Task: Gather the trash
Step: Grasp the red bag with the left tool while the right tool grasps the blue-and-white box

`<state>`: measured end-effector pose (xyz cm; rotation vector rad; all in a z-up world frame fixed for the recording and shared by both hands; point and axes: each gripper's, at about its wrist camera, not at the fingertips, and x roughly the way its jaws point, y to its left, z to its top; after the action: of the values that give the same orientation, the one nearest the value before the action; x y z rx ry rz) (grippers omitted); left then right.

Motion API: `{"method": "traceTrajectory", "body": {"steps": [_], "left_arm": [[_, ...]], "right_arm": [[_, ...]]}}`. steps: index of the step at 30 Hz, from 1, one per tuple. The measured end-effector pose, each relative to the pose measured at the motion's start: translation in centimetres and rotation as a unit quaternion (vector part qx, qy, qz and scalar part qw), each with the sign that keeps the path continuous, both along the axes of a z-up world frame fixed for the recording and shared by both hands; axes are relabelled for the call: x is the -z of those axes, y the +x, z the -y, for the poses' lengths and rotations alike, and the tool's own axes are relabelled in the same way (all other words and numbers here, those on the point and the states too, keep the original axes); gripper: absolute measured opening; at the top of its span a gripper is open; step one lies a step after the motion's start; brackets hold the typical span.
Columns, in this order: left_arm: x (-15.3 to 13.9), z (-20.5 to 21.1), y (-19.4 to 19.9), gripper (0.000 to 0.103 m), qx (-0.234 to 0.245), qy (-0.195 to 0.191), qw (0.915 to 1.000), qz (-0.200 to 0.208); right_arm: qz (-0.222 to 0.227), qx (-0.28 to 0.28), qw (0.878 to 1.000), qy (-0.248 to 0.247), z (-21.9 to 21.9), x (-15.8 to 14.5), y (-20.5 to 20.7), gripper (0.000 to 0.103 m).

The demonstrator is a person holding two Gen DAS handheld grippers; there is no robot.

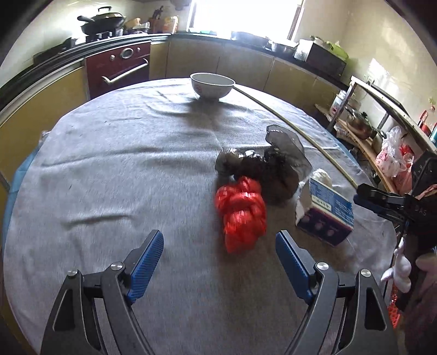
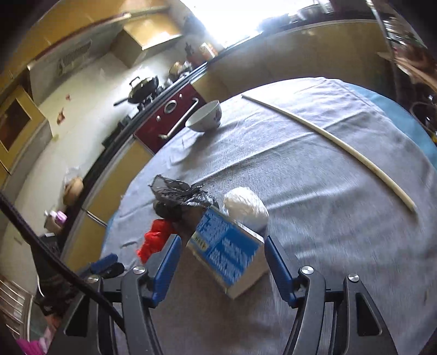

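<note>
A crumpled red bag (image 1: 241, 215) lies on the grey-clothed table (image 1: 123, 169), just beyond my open, empty left gripper (image 1: 220, 245). Behind it sits a crumpled black bag (image 1: 275, 166). A blue and white carton (image 1: 325, 211) lies to the right with a white wad (image 1: 323, 176) behind it. In the right wrist view the carton (image 2: 229, 252) sits between the open jaws of my right gripper (image 2: 222, 252), not clamped. The white wad (image 2: 245, 209), black bag (image 2: 177, 195) and red bag (image 2: 154, 240) lie beyond. The right gripper also shows in the left wrist view (image 1: 366, 198).
A white bowl (image 1: 212, 85) stands at the table's far edge. A long pale stick (image 2: 336, 146) lies across the cloth on the right. Kitchen counters with a red oven (image 1: 118, 67) and a wok (image 1: 102, 23) ring the table. Shelves with bags (image 1: 393, 161) stand at right.
</note>
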<state>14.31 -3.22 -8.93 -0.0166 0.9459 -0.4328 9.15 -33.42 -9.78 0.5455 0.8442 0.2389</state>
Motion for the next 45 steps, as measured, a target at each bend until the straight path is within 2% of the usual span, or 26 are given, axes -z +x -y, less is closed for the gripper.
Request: {"method": "traceTrajectory", "body": {"steps": [6,12,15,18,21,22,23,24,25,28,33,40,45], "left_arm": [[0.8,2.4,2.6,0.084,0.032,0.029,0.9989,-0.015],[1.6,3.4,3.7,0.084,0.053,0.046,0.9972,-0.025],[2.0,3.4,4.0,0.084,0.057,0.047,0.9969,-0.03],[1.9,3.6,4.2,0.082,0.06,0.05,0.9967,-0.023],[1.8,3.9,4.2,0.063,0.074,0.049,0.9958,-0.022],[1.8,4.1,4.2,0.05,0.081,0.047,0.9953,-0.026],[1.8,4.2,4.0,0.047,0.084,0.048,0.995,-0.027],[1.8,4.3,3.9,0.045,0.085,0.05,0.9949,-0.023],[1.7,4.3,3.7,0.042,0.086,0.054,0.9947,-0.017],[1.3,4.3,2.7,0.04,0.091,0.06,0.994,-0.005],[-0.1,3.5,0.4,0.04,0.091,0.046,0.9948,0.001],[-2.7,3.5,-4.7,0.04,0.105,0.026,0.9939,0.019],[-5.6,4.8,-8.9,0.04,0.127,0.023,0.9902,0.053]], "right_arm": [[-0.033,-0.045,0.998,-0.01,-1.0,1.8,3.8,0.067],[-0.046,-0.101,0.993,-0.036,-3.2,2.6,3.4,0.067],[-0.047,-0.117,0.99,-0.063,-4.6,2.3,3.0,0.067],[-0.048,-0.138,0.983,-0.113,-6.9,2.1,2.6,0.068],[-0.048,-0.13,0.974,-0.179,-8.4,2.5,2.7,0.067],[-0.043,-0.126,0.972,-0.194,-8.7,2.7,2.6,0.067],[-0.039,-0.123,0.971,-0.2,-8.7,2.8,2.4,0.066],[-0.032,-0.114,0.973,-0.196,-8.6,3.0,2.1,0.06],[-0.028,-0.109,0.976,-0.188,-8.4,3.1,1.9,0.058],[-0.031,-0.08,0.982,-0.168,-7.6,3.1,0.8,0.058],[-0.018,-0.05,0.992,-0.117,-6.3,1.6,-2.3,0.058],[0.013,-0.01,0.998,-0.068,-5.0,-1.0,-7.4,0.058],[0.033,0.02,0.998,-0.053,-3.8,-2.9,-11.4,0.058]]}}
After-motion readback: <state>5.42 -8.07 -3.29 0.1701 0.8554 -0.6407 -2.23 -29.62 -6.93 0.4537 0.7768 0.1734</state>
